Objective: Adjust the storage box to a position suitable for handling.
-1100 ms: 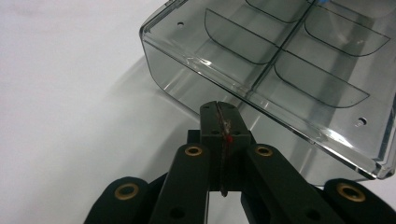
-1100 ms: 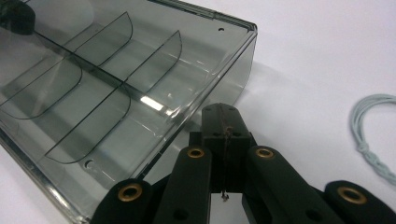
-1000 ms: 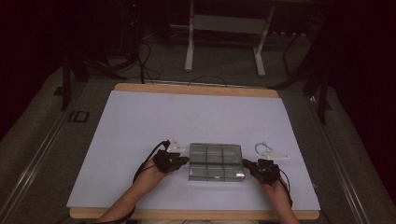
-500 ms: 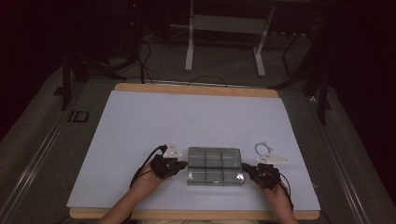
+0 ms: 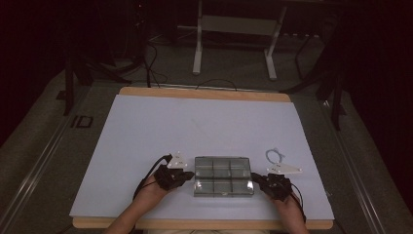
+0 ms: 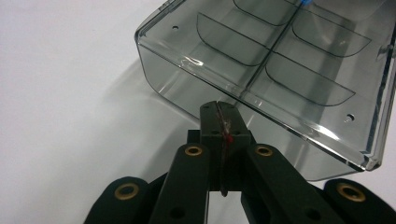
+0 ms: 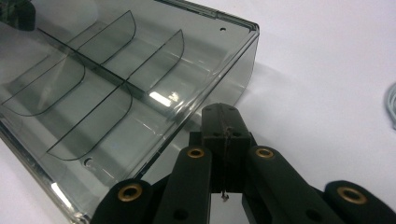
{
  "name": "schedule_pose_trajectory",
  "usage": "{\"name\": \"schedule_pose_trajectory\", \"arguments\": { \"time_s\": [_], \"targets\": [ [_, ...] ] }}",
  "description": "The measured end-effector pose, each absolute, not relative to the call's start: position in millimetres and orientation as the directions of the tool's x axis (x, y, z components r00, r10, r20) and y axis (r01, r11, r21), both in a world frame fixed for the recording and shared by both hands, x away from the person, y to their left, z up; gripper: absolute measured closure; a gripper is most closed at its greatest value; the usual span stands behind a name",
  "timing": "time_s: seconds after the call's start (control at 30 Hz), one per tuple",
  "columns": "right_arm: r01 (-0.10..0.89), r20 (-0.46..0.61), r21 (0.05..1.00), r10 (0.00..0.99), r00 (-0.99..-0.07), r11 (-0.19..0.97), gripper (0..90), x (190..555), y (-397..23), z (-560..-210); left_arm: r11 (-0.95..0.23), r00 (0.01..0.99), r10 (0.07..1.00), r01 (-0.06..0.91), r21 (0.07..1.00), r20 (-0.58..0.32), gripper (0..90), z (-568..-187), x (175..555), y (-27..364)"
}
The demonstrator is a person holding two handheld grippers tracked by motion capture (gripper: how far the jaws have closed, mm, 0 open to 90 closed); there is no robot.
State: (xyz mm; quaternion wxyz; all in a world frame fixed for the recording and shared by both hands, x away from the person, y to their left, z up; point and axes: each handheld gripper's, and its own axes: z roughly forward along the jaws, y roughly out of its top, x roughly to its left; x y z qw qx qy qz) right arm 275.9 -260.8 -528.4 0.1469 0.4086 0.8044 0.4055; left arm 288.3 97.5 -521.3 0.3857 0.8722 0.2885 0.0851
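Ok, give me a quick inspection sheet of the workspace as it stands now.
Surface: pale sheet over a wood-edged table.
Job's things: clear compartment box, lid shut, near the front edge.
Clutter: small pale cord loop right of the box.
Grippers: left gripper and right gripper shut, tips at the box's two ends.
Cables: black leads trail from both grippers.
Surroundings: dark floor, white stand behind.

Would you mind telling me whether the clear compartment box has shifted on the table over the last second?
Yes. The clear compartment box has slid slightly toward the table's near wooden edge.
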Motion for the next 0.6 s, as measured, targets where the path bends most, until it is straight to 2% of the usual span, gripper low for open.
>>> {"name": "schedule_pose_trajectory", "arguments": {
  "time_s": [0.4,0.6],
  "targets": [
    [0.534,0.113,0.78,0.766,-0.633,0.326,90.0,276,-263,-531,-0.518,0.822,0.561,0.438,0.735,-0.095,90.0,-524,290,101],
    [0.513,0.095,0.783,0.747,-0.658,0.353,90.0,281,-265,-531,-0.505,0.839,0.538,0.4,0.765,-0.084,90.0,-526,295,109]
  ]
}}
